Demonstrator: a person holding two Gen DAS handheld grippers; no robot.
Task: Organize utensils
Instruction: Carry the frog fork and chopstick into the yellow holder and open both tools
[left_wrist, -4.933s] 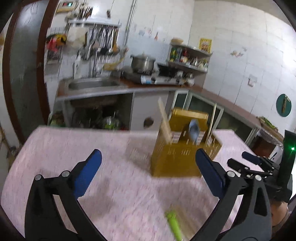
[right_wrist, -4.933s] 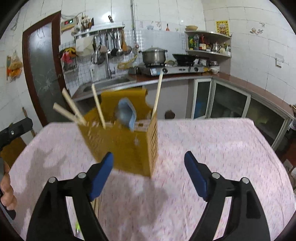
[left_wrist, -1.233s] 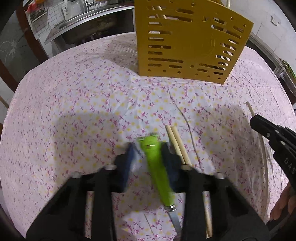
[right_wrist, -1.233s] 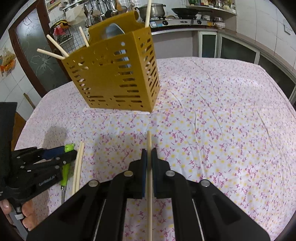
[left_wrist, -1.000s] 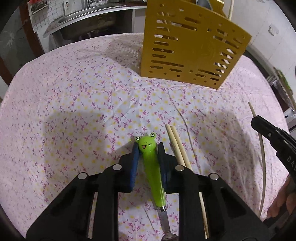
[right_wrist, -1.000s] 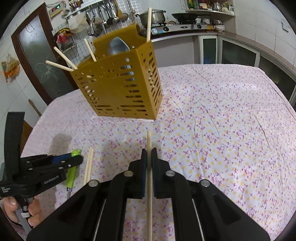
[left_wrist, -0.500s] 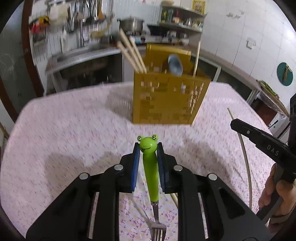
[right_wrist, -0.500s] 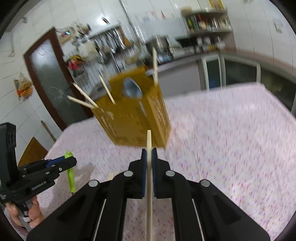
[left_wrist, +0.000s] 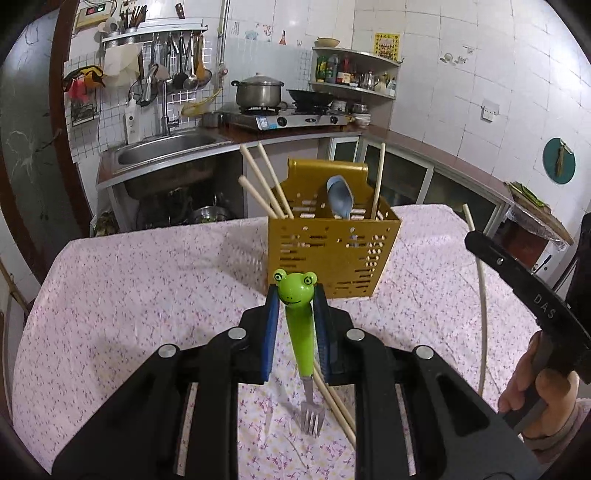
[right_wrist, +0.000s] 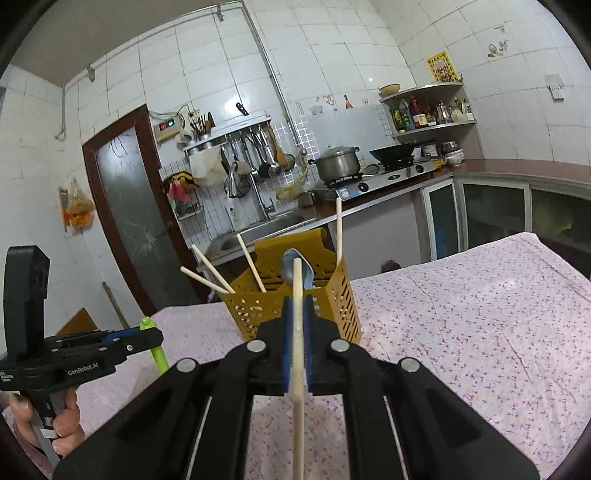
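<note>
The left gripper (left_wrist: 294, 306) is clamped on the frog-handled fork (left_wrist: 301, 338), held above the tablecloth (left_wrist: 147, 295): frog head up, tines down, long axis near vertical. Its side reads "GenRobot.AI". Behind stands the yellow utensil basket (left_wrist: 332, 254). The right gripper (right_wrist: 297, 328), marked "DAS", pinches a chopstick (right_wrist: 297, 350) upright along its fingers.

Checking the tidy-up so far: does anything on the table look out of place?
Yes. Two loose chopsticks lie on the tablecloth, outside the yellow caddy. The left gripper holds a frog-handled fork, the right gripper one chopstick; neither is stowed.
</note>
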